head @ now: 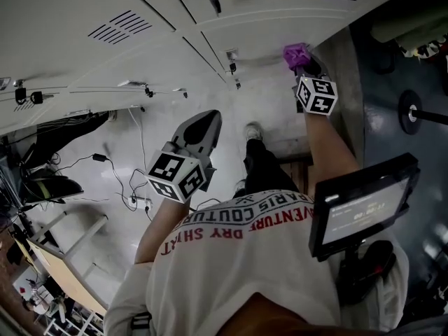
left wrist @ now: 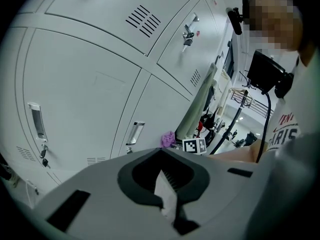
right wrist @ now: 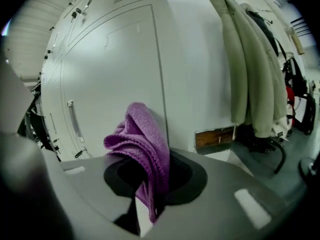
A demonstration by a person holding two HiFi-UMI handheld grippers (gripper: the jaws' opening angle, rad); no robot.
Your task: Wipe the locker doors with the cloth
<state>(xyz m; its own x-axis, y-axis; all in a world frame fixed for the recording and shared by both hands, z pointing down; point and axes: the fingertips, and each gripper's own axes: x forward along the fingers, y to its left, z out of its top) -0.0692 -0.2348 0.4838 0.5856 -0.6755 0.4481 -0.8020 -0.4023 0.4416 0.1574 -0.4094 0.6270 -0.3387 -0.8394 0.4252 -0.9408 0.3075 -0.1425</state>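
Both arms held out, the right reaching further

The left arm (head: 164, 219) is bare and bent, and the left gripper (head: 201, 126) points forward with its fingers (left wrist: 173, 180) drawn together on nothing. The right arm (head: 325, 145) stretches straighter. The right gripper (head: 302, 60) sits beyond its marker cube, its fingers (right wrist: 184, 179) pinched on a bunched purple cloth (right wrist: 142, 144).

The person wears a white T-shirt (head: 259, 257) printed with red and dark lettering, dark trousers (head: 262, 166) and a pale shoe (head: 253, 131). The left gripper (head: 203, 128) and right gripper (head: 302, 63) are grey shells, each bearing a cube of black-and-white square markers
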